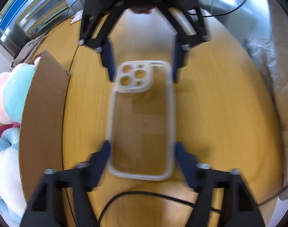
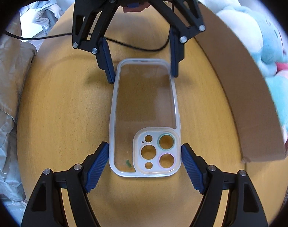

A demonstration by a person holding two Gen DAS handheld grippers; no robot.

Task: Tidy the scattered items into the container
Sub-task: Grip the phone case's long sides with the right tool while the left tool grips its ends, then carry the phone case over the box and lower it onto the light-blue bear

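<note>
Lying flat on the wooden table [image 2: 59, 113], a clear phone case [image 2: 145, 117] is sitting between both grippers, left gripper [image 1: 142, 158] and right gripper [image 2: 145, 160] each straddling one end, jaws spread wide, gripping nothing, cardboard box [image 2: 248, 94] standing just beside.

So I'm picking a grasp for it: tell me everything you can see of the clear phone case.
The phone case is see-through, looks like soft plastic with a frosted rim and a raised camera block with five round cutouts. It lies flat on the wooden table, empty. The left gripper brackets its plain end, the right gripper its camera end; contact isn't clear.
</note>
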